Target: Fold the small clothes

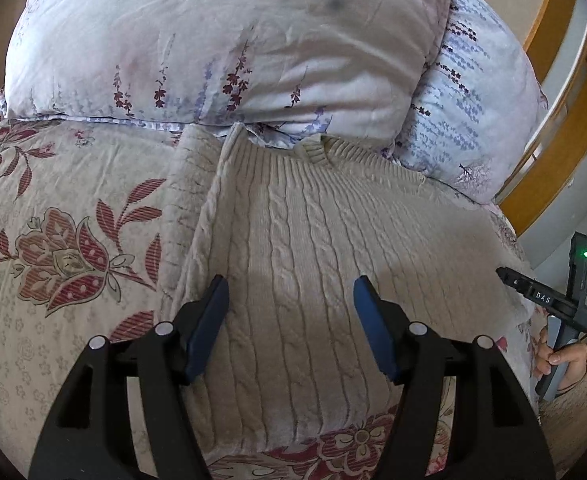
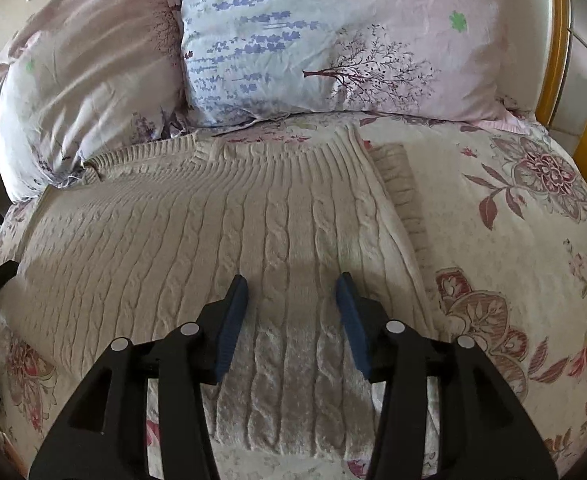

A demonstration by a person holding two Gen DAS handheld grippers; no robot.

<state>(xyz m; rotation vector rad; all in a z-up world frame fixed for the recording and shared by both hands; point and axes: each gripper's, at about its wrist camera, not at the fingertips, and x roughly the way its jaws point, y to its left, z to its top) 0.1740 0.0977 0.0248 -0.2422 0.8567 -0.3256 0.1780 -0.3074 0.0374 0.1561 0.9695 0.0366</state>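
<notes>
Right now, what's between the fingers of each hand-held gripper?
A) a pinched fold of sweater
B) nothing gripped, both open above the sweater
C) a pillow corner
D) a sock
B: the left hand-held gripper and right hand-held gripper both stand open, blue pads apart, over the flat cream cable-knit sweater.

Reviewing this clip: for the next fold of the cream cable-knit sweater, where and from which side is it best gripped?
Probably the bottom hem of the sweater, taken from the near side. It lies flat on the bedspread, neckline toward the pillows, hem nearest both open grippers, left and right; pinching each hem corner would let it fold up toward the collar.
</notes>
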